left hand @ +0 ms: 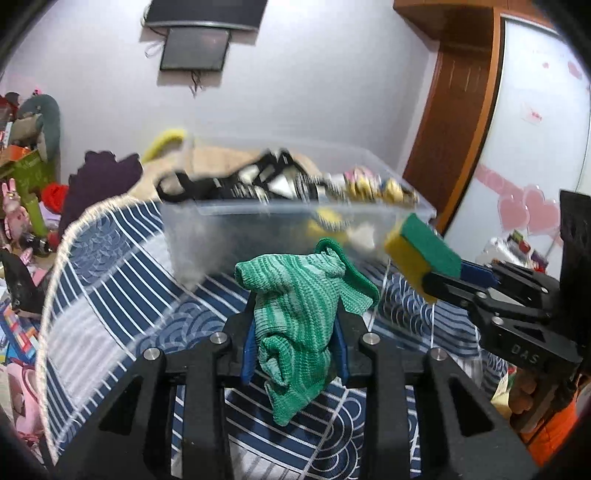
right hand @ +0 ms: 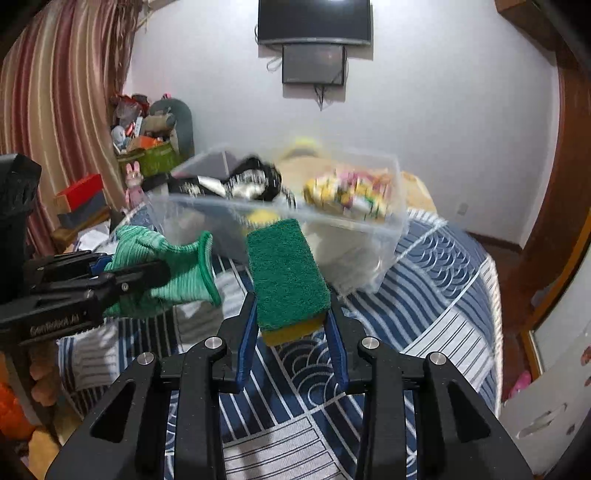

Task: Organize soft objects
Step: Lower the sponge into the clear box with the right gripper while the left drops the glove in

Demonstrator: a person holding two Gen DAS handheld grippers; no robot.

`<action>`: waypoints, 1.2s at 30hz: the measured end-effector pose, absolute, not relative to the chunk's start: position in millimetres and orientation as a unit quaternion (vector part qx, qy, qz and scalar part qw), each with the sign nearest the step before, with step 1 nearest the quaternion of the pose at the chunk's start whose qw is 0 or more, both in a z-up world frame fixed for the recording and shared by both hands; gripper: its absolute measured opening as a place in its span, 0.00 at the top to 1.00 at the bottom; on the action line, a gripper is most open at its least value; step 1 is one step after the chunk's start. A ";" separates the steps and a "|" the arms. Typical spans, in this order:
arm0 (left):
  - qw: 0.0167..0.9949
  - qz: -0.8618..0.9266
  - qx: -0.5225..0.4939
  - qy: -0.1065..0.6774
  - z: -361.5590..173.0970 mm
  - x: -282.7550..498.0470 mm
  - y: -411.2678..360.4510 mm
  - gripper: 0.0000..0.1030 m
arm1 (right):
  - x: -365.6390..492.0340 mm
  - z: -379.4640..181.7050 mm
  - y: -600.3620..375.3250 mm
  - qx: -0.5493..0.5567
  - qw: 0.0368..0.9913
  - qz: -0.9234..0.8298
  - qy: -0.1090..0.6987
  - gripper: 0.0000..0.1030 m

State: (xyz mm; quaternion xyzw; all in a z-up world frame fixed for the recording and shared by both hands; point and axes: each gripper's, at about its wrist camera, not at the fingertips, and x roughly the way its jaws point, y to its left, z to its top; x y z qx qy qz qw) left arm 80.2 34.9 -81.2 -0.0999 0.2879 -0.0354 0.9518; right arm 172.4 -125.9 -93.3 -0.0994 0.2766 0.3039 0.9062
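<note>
My left gripper is shut on a crumpled green striped cloth and holds it above the bed; the cloth also shows in the right wrist view. My right gripper is shut on a sponge with a green scouring top and yellow base, seen in the left wrist view too. Both are held in the air just in front of a clear plastic bin on the bed. The bin holds a black-and-white fabric item and a colourful soft item.
The bed has a navy and white patterned cover. Plush toys and boxes are stacked at the left by a striped curtain. A wardrobe stands at the right. A screen hangs on the far wall.
</note>
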 end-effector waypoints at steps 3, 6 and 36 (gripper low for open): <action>0.956 -0.039 -0.099 0.273 -67.4 78.0 38.7 0.68 | 167.1 -80.3 -127.8 -0.095 0.912 0.305 0.255 0.69; 0.962 -0.033 -0.090 0.255 -51.6 82.7 41.1 0.68 | 165.8 -67.7 -126.4 -0.095 0.919 0.302 0.236 0.69; 0.961 -0.004 -0.077 0.264 -58.1 196.0 43.4 0.65 | 242.1 -82.1 -90.6 -0.062 0.915 0.287 0.278 0.68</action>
